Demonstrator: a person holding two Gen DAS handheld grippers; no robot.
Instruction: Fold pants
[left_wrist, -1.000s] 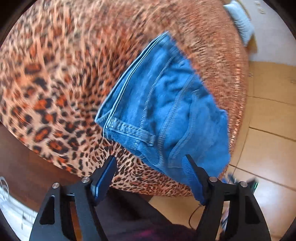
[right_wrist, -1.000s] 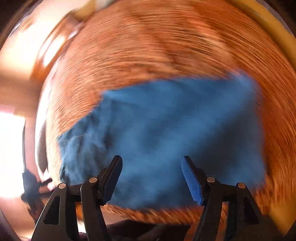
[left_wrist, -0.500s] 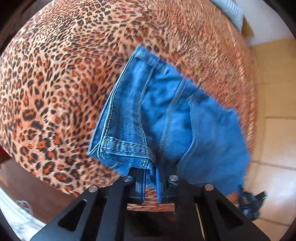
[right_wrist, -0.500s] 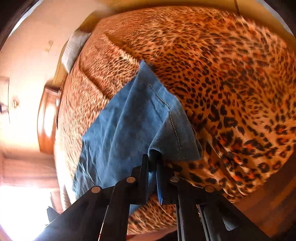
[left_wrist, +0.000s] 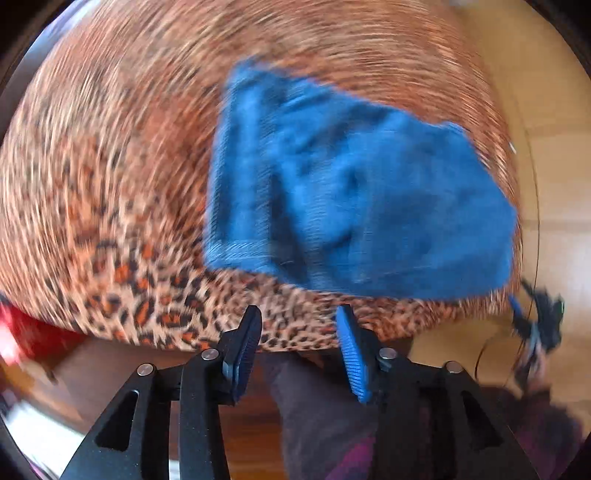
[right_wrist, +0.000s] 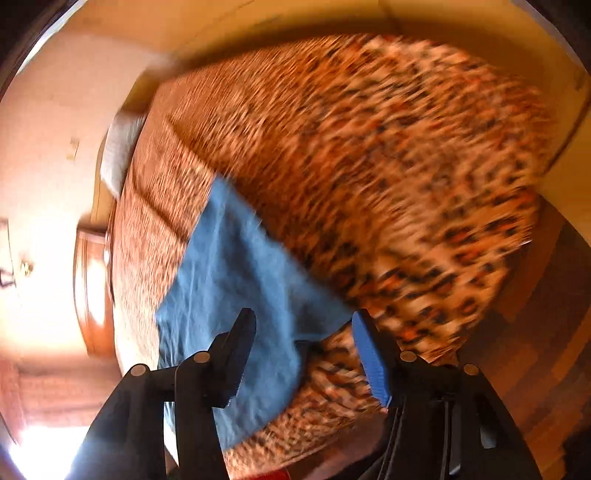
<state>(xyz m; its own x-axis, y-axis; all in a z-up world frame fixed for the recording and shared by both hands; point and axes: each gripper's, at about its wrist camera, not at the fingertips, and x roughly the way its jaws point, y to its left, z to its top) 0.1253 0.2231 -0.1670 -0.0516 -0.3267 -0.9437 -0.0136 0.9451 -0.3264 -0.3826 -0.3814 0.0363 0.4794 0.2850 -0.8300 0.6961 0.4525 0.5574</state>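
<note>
The blue denim pants (left_wrist: 354, 206) lie folded into a compact shape near the front edge of a leopard-print bed (left_wrist: 110, 184). The view is motion-blurred. My left gripper (left_wrist: 297, 317) is open and empty, just in front of the pants' near edge, over the bed's rim. In the right wrist view the pants (right_wrist: 236, 295) lie as a flat blue panel on the bed (right_wrist: 406, 166). My right gripper (right_wrist: 303, 321) is open and empty, above the pants' near corner. The other gripper (left_wrist: 535, 325) shows blurred at the far right of the left wrist view.
Tiled floor (left_wrist: 546, 129) lies beyond the bed's right side. Dark wooden floor (right_wrist: 535, 350) runs along the bed's near edge. A pillow (right_wrist: 118, 155) and a wooden headboard or nightstand (right_wrist: 92, 288) are at the bed's far end. My dark clothing (left_wrist: 325, 424) fills the bottom.
Both grippers were shut on the pants' edges half a second ago; now both have opened, let go and pulled back. The pants rest on the bed.
</note>
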